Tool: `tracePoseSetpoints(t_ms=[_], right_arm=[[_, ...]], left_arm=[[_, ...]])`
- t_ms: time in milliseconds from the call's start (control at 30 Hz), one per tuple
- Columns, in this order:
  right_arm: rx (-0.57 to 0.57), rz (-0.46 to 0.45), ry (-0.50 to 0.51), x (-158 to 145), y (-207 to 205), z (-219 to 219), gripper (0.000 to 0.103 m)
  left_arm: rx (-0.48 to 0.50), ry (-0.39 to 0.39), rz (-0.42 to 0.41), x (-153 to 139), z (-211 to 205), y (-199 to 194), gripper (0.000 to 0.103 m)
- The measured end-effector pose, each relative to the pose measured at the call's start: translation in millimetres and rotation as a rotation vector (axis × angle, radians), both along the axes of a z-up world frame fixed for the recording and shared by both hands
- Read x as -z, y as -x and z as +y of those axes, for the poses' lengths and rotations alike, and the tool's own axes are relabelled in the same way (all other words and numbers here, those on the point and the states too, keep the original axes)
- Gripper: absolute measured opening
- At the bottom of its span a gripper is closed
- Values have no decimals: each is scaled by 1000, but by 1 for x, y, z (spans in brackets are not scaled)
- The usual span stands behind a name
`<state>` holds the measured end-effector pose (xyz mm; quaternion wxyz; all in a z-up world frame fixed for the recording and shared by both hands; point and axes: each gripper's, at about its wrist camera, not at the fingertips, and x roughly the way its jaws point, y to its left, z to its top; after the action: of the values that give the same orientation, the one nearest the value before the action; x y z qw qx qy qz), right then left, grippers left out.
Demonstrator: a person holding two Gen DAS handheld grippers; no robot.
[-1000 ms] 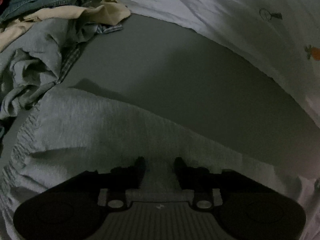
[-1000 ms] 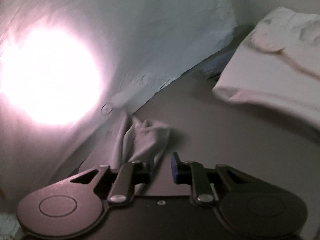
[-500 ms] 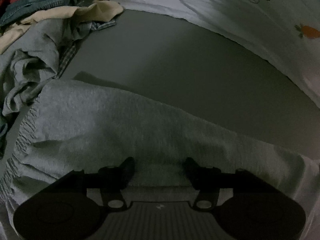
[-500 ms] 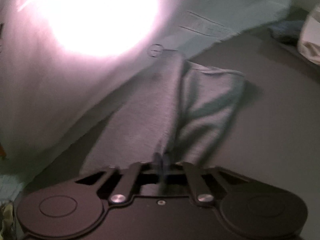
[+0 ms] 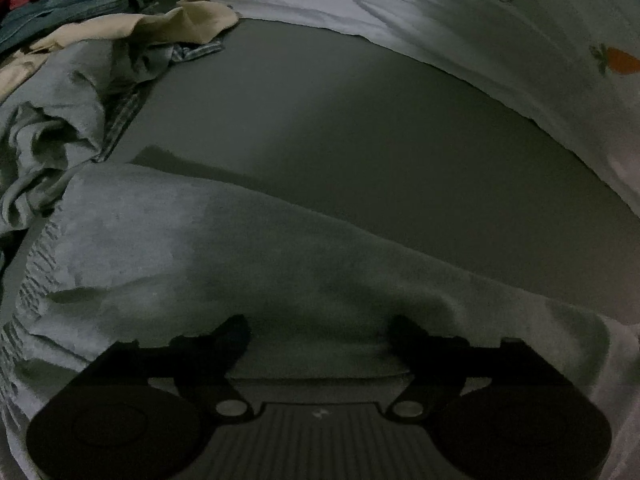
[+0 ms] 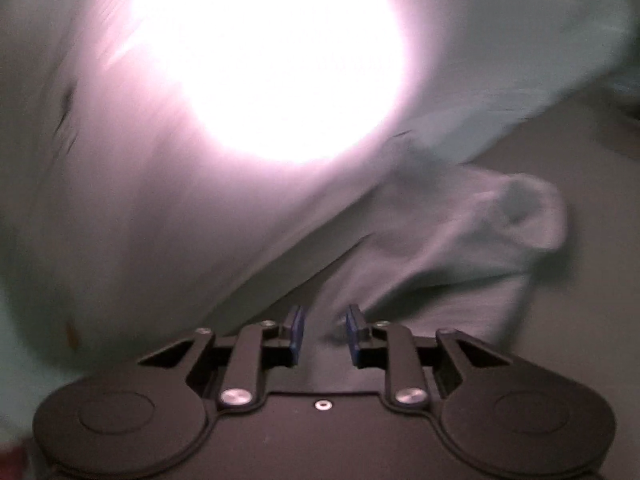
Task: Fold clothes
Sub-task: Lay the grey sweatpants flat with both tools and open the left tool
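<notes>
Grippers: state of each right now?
Left gripper: opening, wide over the grey garment, nothing pinched.
Right gripper: opening, grey cloth between pads, not clamped.

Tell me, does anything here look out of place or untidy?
Yes. In the right wrist view, the far end of the grey garment is bunched and curled over, not flat. In the left wrist view, a clothes pile lies crumpled at the upper left, unfolded. A strong glare washes out the white sheet.

Right gripper (image 6: 322,330) jaws opening astride grey garment (image 6: 460,240), white sheet (image 6: 120,220) glaring
</notes>
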<state>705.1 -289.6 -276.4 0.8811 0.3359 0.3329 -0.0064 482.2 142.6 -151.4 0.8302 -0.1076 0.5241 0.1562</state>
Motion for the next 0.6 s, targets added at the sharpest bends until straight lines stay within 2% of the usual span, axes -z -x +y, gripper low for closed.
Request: tracePoseSetpoints(t_ms=[33,167,300,400,500,600], right_arm=[[44,20,0,2,2,-8,18],[119,67,-38,14,4,-27,17],[156,79,-91,15,-3,-27,21],[203,158,-71,24,-21,-30,23],[255,190,-76,29,-36,-36,2],[282,166,-92,20,-28,-44,1]], left_arm=[[-3,-3,1,1,-1,-2,86],[-13,-2,9,2,-3,-4,89],[-8,-1,10,2,-3,-5,90],[-4,-1,10,3,-3,-5,92],[1,-1,12,3,-2,-5,93],[0,14,15,0,1,-5,92]])
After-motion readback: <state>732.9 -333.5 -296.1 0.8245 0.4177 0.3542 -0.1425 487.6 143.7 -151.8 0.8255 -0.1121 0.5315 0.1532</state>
